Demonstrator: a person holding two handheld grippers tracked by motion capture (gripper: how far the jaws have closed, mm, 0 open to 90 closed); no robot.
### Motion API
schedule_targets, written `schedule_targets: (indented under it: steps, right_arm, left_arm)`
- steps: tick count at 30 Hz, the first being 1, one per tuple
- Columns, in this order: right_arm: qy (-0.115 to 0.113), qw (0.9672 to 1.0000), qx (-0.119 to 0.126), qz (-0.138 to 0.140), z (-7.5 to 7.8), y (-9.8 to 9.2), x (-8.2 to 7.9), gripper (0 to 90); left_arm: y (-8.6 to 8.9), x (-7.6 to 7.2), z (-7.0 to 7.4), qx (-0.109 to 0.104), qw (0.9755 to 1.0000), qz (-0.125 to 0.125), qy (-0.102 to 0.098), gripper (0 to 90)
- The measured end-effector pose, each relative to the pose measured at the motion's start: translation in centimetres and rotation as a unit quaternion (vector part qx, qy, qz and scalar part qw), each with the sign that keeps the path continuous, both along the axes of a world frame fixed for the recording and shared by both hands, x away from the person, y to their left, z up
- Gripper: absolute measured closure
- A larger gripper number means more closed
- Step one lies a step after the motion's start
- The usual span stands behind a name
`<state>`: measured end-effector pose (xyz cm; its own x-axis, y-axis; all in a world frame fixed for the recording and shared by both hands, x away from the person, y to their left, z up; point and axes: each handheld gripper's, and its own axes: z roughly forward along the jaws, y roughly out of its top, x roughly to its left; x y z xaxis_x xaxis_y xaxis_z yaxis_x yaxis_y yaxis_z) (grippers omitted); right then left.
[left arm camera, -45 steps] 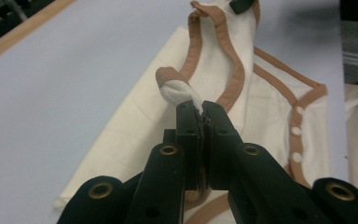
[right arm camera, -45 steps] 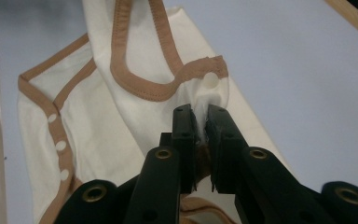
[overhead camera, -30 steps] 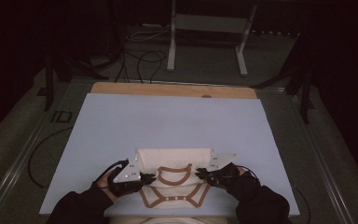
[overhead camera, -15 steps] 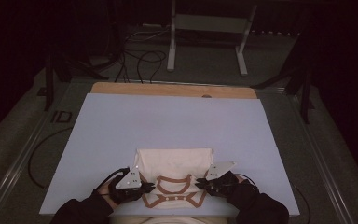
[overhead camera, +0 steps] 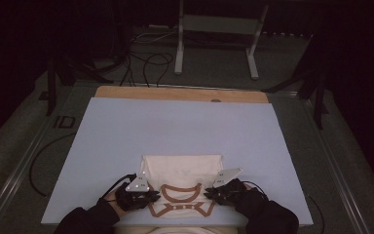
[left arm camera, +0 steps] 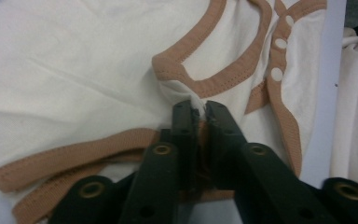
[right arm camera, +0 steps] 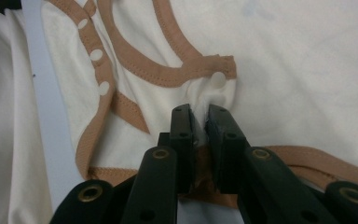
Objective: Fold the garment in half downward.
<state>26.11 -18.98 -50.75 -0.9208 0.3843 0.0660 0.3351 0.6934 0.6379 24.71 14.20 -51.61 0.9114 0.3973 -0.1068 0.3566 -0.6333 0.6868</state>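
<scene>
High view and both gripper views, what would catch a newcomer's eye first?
The cream garment with tan trim lies folded at the near edge of the pale blue table. The left gripper and the right gripper each pinch a fold of it at either side of the neckline. The left gripper's jaws have just been opening slightly, with cloth between them. A row of white snaps lines the trim near the table's edge.
</scene>
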Motion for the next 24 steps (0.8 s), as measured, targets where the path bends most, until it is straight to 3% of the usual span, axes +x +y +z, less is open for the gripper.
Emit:
schedule_targets:
  steps: [1,3,5,8,11,13,17,19,21,22,24]
  right_arm:
    - [0.011,0.9999,-0.003,-0.009,0.2,0.1,-0.1,78.0]
    - [0.008,0.9998,-0.005,-0.017,0.5,0.2,-0.1,73.1]
    - [-0.008,0.9999,-0.007,-0.008,1.0,0.1,0.2,64.6]
    - [0.005,0.9999,0.012,-0.011,1.9,0.0,1.0,52.4]
    - [0.008,0.9996,0.022,-0.015,2.6,0.3,1.8,44.5]
    - [0.012,0.9997,0.021,-0.007,2.7,0.7,2.4,40.2]
    - [0.026,0.9995,0.014,0.006,2.3,1.5,3.3,44.0]
    - [0.038,0.9991,0.007,0.02,1.8,1.8,3.8,48.4]
    - [0.047,0.9985,-0.001,0.027,1.3,2.1,4.3,53.3]
    - [0.06,0.9981,-0.005,0.015,1.2,2.3,4.3,56.6]
    - [0.06,0.9976,-0.021,0.029,0.8,2.5,4.6,59.4]
  left_arm:
    - [0.0,0.0,0.1,-0.004,1.0,0.0,0.008,72.9]
    - [-0.1,0.0,0.6,-0.002,1.0,-0.001,0.003,64.3]
    - [0.0,0.2,1.2,-0.003,1.0,0.0,0.003,59.6]
    - [0.0,0.8,2.0,-0.011,0.9999,0.007,0.002,53.3]
    - [-0.3,1.5,2.4,-0.01,0.9998,0.006,0.018,45.4]
    - [-0.7,1.8,2.3,-0.006,0.9997,-0.008,0.024,39.8]
    - [-1.4,2.2,1.8,0.003,0.9995,-0.011,0.029,41.0]
    - [-1.4,2.6,1.6,0.002,0.9991,-0.016,0.039,50.3]
    - [-1.6,2.8,1.4,0.005,0.999,-0.01,0.044,53.9]
    - [-1.6,3.0,1.3,0.006,0.9988,-0.008,0.049,57.1]
    - [-1.6,3.4,1.0,0.008,0.9983,0.004,0.057,61.8]
